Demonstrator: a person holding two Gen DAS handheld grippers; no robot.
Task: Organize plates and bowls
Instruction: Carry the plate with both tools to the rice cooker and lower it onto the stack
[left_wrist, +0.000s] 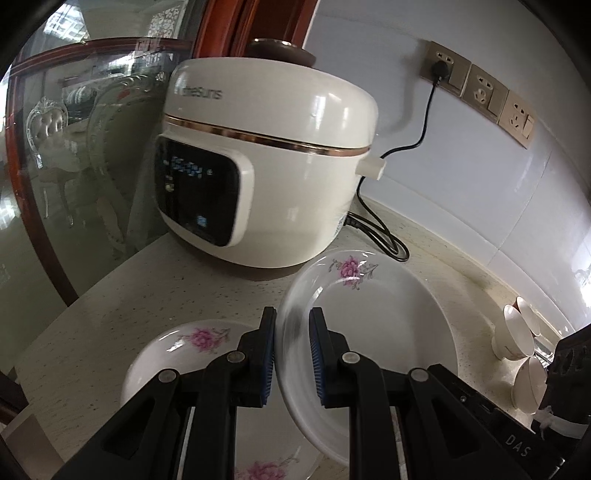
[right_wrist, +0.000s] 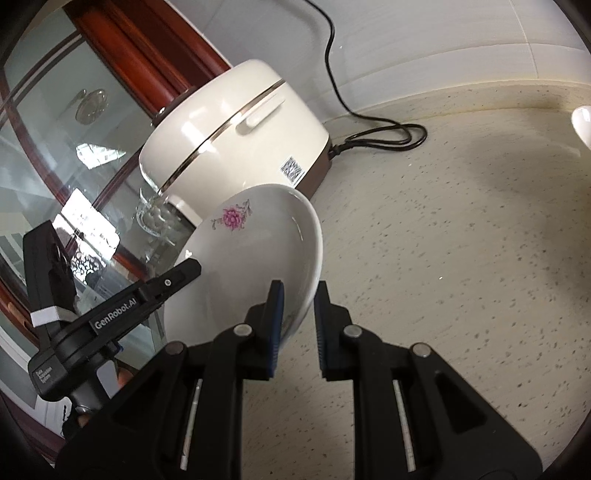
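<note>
Plate (left_wrist: 369, 325) clamped by both claws (left_wrist: 293, 354) (right_wrist: 298, 328) above speckled counter (right_wrist: 443, 258).

Soft daylight fills both views, bright but uneven. The glass door (left_wrist: 74, 166) on the left carries pale reflections, and the rice cooker (left_wrist: 266, 155) shows white glare streaks on its lid. A broad soft shadow lies on the tabletop (right_wrist: 461, 240) at the far right. The held plate's (left_wrist: 369, 314) near rim is smeared by motion blur. Fisheye bending curves the wall sockets (left_wrist: 480, 88), and black vignetting rings the corners.
</note>
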